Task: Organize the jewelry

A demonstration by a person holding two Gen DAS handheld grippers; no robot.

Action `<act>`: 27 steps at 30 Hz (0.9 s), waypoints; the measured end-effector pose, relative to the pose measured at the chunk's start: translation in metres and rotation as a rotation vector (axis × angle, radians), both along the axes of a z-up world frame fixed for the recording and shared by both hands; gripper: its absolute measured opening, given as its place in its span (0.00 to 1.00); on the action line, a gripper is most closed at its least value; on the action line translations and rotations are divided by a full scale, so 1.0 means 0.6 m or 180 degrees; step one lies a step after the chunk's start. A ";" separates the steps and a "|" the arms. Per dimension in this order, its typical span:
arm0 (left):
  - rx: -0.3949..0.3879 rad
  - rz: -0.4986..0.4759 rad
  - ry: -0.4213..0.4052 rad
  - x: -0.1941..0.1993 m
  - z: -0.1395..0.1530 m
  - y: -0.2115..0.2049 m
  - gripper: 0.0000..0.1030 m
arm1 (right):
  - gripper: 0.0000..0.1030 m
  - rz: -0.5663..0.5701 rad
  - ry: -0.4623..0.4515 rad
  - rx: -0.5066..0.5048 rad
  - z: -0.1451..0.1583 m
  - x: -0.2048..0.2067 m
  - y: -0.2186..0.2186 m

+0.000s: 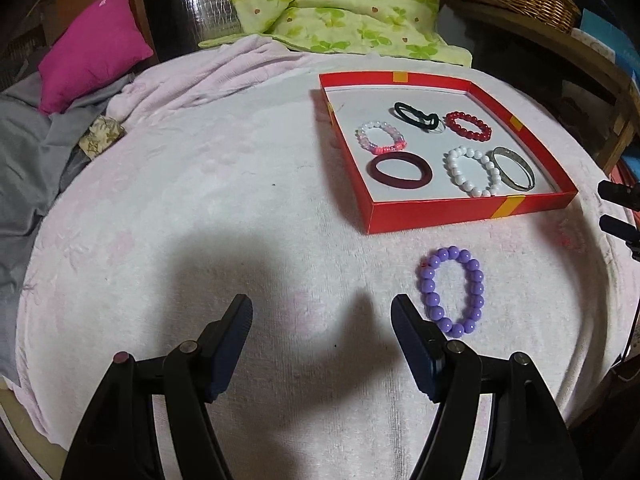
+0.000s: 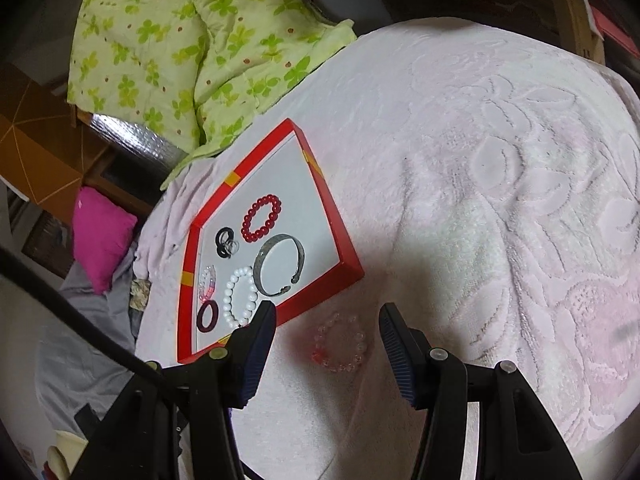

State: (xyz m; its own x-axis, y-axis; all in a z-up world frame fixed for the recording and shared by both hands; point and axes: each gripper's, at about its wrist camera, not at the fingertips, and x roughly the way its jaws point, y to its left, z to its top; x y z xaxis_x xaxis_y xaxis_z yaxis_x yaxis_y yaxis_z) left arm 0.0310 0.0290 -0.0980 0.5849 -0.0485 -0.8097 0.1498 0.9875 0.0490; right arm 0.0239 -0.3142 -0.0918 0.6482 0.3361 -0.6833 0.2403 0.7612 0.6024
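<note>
Just ahead between the spread, empty right hand-held gripper (image 2: pixel 328 320) fingers, a clear pink beaded bracelet (image 2: pixel 339 343) is lying on the towel-covered bed, likely light, floppy, slippery, best pinched across one strand.

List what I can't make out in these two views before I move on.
- Purple bracelet: absent from the right wrist view, probably behind its gripper.
- Clear pinkish bracelet: right wrist view only; faint, beads hard to count.
- Right gripper: cut off by the left view's edge.
- Red box: near corner hidden by a finger.
</note>
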 end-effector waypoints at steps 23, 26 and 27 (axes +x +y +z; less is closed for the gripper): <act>0.0222 -0.0039 -0.0128 -0.013 0.013 -0.011 0.71 | 0.56 0.0268 0.0078 -0.0219 -0.004 0.013 0.027; 0.0259 -0.0064 -0.0125 -0.013 0.011 -0.017 0.71 | 0.56 0.0241 0.0091 -0.0211 -0.005 0.011 0.017; 0.0270 -0.0072 -0.0126 -0.013 0.011 -0.019 0.71 | 0.56 0.0232 0.0093 -0.0207 -0.006 0.010 0.014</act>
